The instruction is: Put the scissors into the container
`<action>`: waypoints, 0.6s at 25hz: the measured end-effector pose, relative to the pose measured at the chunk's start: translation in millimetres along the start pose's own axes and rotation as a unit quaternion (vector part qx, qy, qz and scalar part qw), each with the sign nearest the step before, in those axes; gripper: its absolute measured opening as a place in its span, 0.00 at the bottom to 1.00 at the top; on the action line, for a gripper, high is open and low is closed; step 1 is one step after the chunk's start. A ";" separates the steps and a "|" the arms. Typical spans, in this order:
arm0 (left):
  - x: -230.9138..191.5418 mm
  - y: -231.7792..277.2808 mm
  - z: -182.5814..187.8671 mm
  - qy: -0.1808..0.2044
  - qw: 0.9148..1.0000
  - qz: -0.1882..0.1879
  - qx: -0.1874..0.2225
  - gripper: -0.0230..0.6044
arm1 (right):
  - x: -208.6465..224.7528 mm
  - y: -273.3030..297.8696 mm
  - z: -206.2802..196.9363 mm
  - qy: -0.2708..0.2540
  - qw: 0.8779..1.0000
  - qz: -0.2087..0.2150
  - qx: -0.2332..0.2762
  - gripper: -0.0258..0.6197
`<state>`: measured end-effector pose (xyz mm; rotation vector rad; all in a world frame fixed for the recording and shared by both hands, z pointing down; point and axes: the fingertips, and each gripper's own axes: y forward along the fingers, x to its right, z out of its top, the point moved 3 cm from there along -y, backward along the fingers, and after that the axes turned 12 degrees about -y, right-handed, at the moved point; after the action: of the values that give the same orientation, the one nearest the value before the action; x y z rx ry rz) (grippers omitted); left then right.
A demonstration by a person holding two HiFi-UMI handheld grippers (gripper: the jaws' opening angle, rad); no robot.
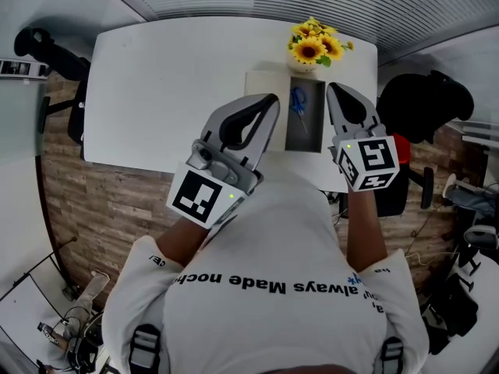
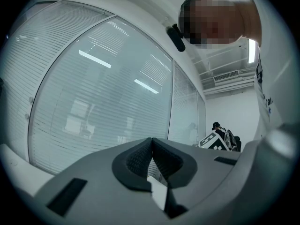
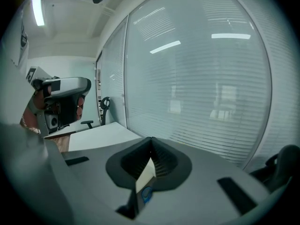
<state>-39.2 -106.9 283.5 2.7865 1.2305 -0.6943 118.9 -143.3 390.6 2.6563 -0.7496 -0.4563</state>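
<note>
The only writing I can read is on the person's white shirt (image 1: 273,287), upside down in the head view: "always Made noch", and the rest runs off into folds. Each claw's cube carries black-and-white square markers, with no lettering.

The scissors (image 1: 299,104) lie inside the container (image 1: 308,137), a dark narrow tray on the white table (image 1: 156,84), just below a bunch of sunflowers (image 1: 313,46). Only their blue handles are clear; the blades are too small to make out.

The left claw (image 1: 272,100) hangs over the table just left of the container, and the right claw (image 1: 331,89) sits just right of it. In the left gripper view the left claw (image 2: 151,140) has its ribbed pads pressed together with nothing between them. The right claw (image 3: 151,139) is pressed together the same way in its own view. Both views look up at a glass wall with blinds (image 2: 103,88), so neither shows the container. A small blue patch (image 3: 146,194) shows through the gap under the right pads; I cannot tell what it is.
</note>
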 end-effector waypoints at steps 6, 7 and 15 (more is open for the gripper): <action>-1.7 3.6 -0.7 -0.001 1.000 0.000 -0.002 0.07 | 1.5 -13.4 23.4 -0.023 0.999 -0.005 0.028 0.05; -1.6 3.7 -0.9 -0.001 1.000 0.000 -0.002 0.07 | 1.0 -15.8 26.5 -0.027 0.999 -0.006 0.032 0.05; -2.5 5.5 -0.9 0.000 1.000 0.005 -0.007 0.07 | -0.2 -37.1 48.1 -0.047 0.998 -0.011 0.052 0.05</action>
<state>-36.5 -112.3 284.4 2.7783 1.2171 -0.6825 116.2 -124.7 332.8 2.7569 -0.7934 -0.5651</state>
